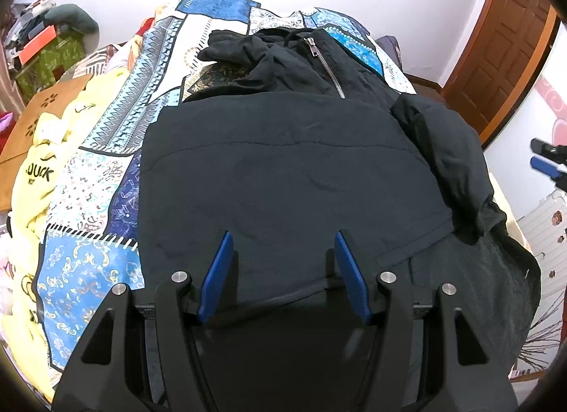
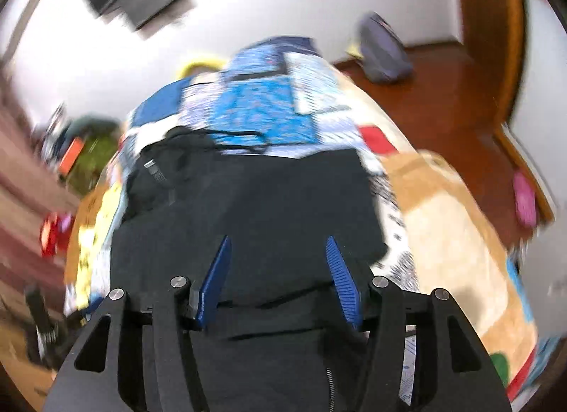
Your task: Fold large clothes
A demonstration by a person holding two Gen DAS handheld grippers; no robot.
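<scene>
A black zip-up jacket (image 1: 290,164) lies on a bed with a blue patterned quilt (image 1: 106,171). Its lower part is folded up over the body; the hood and silver zipper (image 1: 324,61) lie at the far end, and a bunched sleeve (image 1: 450,157) rests at the right. My left gripper (image 1: 283,238) is open and empty, just above the jacket's near edge. My right gripper (image 2: 278,242) is open and empty over the same jacket (image 2: 269,206); that view is motion-blurred. The right gripper's blue fingertips (image 1: 545,160) show at the far right of the left wrist view.
A yellow garment (image 1: 39,171) lies on the bed's left side by an orange-brown board (image 1: 46,107). A wooden door (image 1: 503,43) stands at the right. A beige blanket (image 2: 450,227) covers the bed's right part. A grey bag (image 2: 382,50) sits on the wooden floor.
</scene>
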